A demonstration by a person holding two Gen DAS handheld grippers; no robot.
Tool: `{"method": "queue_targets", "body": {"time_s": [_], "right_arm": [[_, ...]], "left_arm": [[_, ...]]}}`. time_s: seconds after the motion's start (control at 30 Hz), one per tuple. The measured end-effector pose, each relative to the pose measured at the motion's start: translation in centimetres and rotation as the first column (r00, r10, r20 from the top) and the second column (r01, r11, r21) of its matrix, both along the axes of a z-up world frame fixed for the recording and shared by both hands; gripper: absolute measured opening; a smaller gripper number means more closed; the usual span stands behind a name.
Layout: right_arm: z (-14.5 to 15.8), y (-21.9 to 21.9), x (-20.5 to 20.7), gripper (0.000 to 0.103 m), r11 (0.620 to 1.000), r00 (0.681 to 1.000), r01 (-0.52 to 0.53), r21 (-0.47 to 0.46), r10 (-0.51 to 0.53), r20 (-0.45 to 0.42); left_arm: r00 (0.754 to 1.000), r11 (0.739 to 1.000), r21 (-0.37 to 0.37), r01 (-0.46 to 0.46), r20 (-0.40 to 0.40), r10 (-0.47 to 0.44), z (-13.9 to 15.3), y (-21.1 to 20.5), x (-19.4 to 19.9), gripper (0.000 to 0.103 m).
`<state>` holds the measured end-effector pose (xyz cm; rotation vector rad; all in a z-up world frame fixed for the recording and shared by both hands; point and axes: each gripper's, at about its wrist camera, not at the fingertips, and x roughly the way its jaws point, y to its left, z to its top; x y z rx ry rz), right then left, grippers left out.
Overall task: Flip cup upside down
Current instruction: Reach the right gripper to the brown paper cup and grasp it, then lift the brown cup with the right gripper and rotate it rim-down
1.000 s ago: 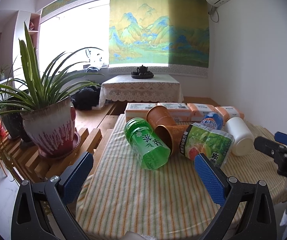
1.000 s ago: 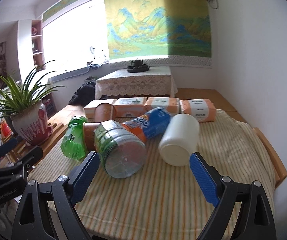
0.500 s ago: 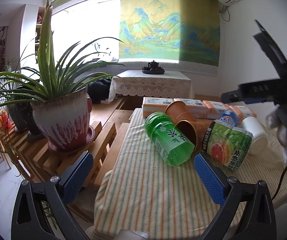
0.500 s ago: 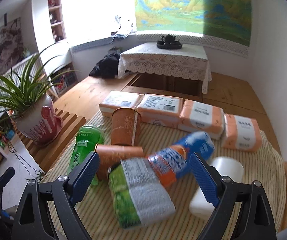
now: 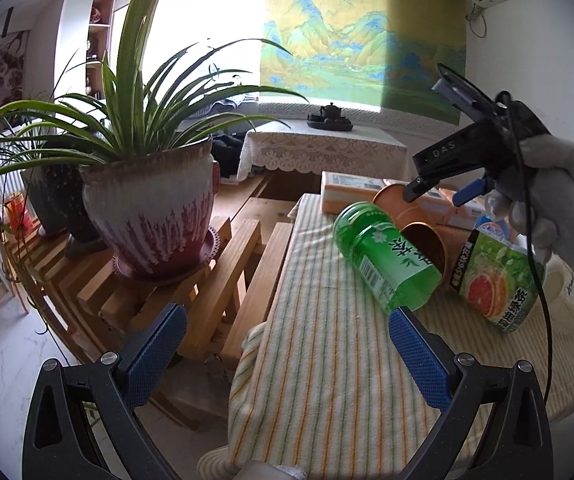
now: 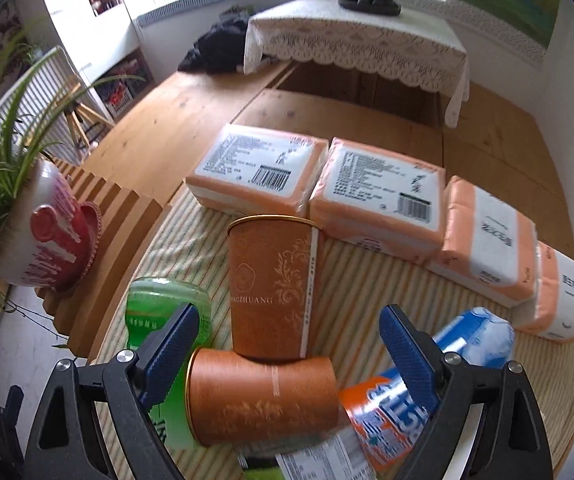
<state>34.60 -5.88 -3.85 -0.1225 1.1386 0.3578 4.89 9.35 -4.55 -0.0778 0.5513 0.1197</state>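
Two brown paper cups sit on the striped tablecloth [image 5: 327, 340]. One cup [image 6: 273, 288] stands upright with its mouth up. The other cup [image 6: 261, 398] lies on its side in front of it, mouth to the left. My right gripper [image 6: 289, 340] is open, above both cups, with the upright cup between its blue pads. In the left wrist view the right gripper [image 5: 443, 190] hovers over the upright cup [image 5: 393, 200], and the lying cup [image 5: 427, 244] shows its open mouth. My left gripper [image 5: 287, 344] is open and empty near the table's front left corner.
A green bottle [image 5: 387, 256] lies left of the cups. A grapefruit-label bottle [image 5: 495, 280] and a blue-orange bottle [image 6: 427, 384] lie to the right. Several tissue packs [image 6: 379, 196] line the far edge. A potted plant [image 5: 147, 208] stands on a slatted wooden rack at left.
My right gripper has risen and moved forward over the cups, looking down on them. My left gripper has drawn back and to the left, toward the plant.
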Motion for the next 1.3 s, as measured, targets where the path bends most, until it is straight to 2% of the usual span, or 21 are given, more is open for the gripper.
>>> {"method": "queue_targets", "body": {"time_s": [0.23, 0.53, 0.9, 1.1, 1.3], "right_arm": [[-2.2, 1.9, 2.2, 0.086, 0.997, 0.995, -0.022, -0.068, 0.015, -0.096], [-3.9, 3.4, 3.1, 0.058, 0.985, 0.987, -0.077, -0.157, 0.052, -0.154], [-1.9, 4.3, 1.6, 0.057, 0.97, 0.994, -0.105, -0.219, 0.096, -0.053], [1.9, 3.6, 0.5, 0.057, 0.975, 0.992, -0.098, -0.2, 0.111, 0.058], [6.2, 2.0, -4.2, 0.057, 0.977, 0.975, -0.146, -0.154, 0.168, 0.147]], "left_arm": [[1.0, 1.0, -0.008, -0.01, -0.016, 0.01, -0.6, 1.0, 0.3, 0.102], [1.0, 1.0, -0.026, -0.018, -0.024, 0.017, -0.9, 1.7, 0.7, 0.102], [1.0, 0.999, -0.039, -0.024, -0.019, 0.023, -0.8, 1.8, 0.8, 0.102], [1.0, 1.0, -0.02, -0.015, -0.002, 0.015, 0.0, 1.1, 0.0, 0.102], [1.0, 1.0, -0.023, -0.01, 0.016, 0.01, 0.9, 0.5, -1.1, 0.102]]}}
